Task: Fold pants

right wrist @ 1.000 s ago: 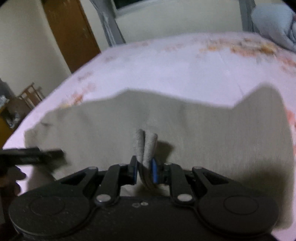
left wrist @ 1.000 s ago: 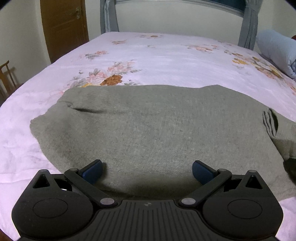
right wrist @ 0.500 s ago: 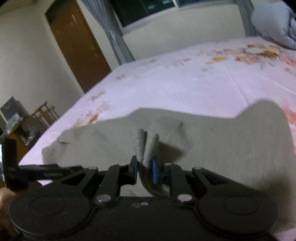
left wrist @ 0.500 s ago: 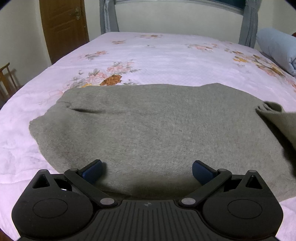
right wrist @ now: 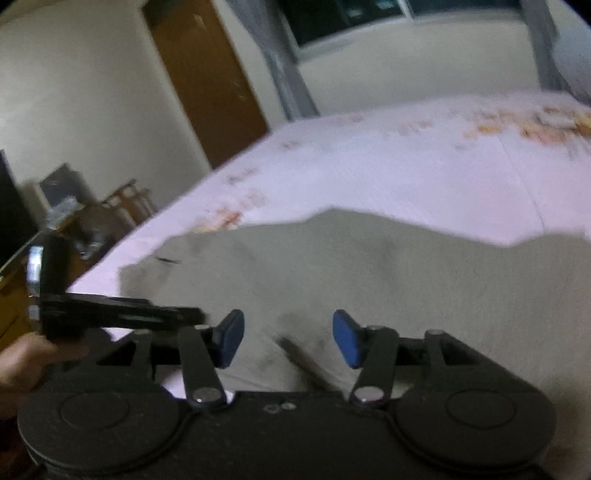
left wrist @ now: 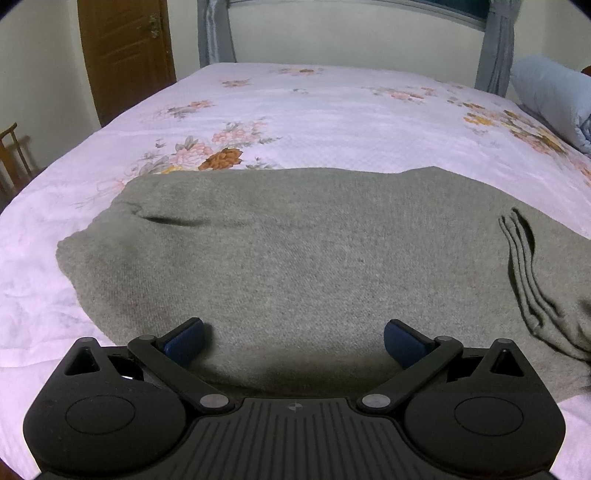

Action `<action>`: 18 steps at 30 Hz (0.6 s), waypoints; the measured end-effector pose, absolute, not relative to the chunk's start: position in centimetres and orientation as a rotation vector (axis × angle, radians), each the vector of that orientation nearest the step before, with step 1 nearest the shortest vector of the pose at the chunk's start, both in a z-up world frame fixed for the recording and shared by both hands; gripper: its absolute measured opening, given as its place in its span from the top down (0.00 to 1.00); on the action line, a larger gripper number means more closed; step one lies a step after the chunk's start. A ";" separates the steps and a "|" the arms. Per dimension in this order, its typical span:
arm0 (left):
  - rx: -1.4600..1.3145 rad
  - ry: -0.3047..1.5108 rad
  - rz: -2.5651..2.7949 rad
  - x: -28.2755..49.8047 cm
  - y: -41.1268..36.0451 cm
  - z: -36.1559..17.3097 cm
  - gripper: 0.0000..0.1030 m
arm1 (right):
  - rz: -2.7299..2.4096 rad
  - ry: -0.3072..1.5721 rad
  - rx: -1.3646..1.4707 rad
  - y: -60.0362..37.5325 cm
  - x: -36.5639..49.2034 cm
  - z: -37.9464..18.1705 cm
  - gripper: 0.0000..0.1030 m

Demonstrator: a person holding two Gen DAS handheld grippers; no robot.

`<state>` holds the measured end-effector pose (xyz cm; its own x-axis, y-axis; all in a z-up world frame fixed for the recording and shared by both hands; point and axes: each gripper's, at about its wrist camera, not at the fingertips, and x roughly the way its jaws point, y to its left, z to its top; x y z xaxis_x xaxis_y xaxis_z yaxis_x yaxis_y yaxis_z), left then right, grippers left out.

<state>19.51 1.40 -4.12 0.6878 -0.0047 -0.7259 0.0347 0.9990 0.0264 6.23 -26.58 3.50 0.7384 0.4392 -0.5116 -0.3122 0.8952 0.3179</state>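
Note:
Grey knit pants (left wrist: 295, 258) lie spread flat on the pink flowered bedspread (left wrist: 332, 122). A folded hem edge (left wrist: 524, 273) of the pants rests on top at the right, its layers showing. My left gripper (left wrist: 293, 341) hovers open over the near edge of the pants, nothing between its blue pads. In the blurred right wrist view the pants (right wrist: 369, 273) fill the middle. My right gripper (right wrist: 288, 338) is over them, its jaws opening, with no cloth between the pads. The left gripper's black body (right wrist: 110, 314) shows there at the left, with a hand (right wrist: 22, 362) holding it.
A rolled pale blue blanket (left wrist: 554, 96) lies at the bed's far right. A brown door (left wrist: 125, 55) and grey curtains (left wrist: 214, 33) stand behind the bed. A wooden chair (left wrist: 13, 155) is off the bed's left side.
My right gripper has let go of the folded pants edge and opened; the cloth now lies on the pants. The right view lifted and tilted. The left gripper has stayed in place.

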 end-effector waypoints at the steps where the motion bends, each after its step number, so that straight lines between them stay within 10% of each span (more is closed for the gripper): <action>1: 0.037 0.812 -0.022 19.5 1.4 -4.1 0.00 | 0.360 0.580 0.205 -27.6 6.0 4.0 0.57; 18: 0.002 0.824 -0.027 19.8 1.7 -3.6 0.00 | -0.040 0.611 0.273 -34.3 10.4 2.7 0.69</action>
<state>19.84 1.73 -3.56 0.6786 -0.0231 -0.7341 0.0245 0.9997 -0.0088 10.41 -34.33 2.70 0.8194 0.0438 -0.5716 0.1172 0.9633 0.2417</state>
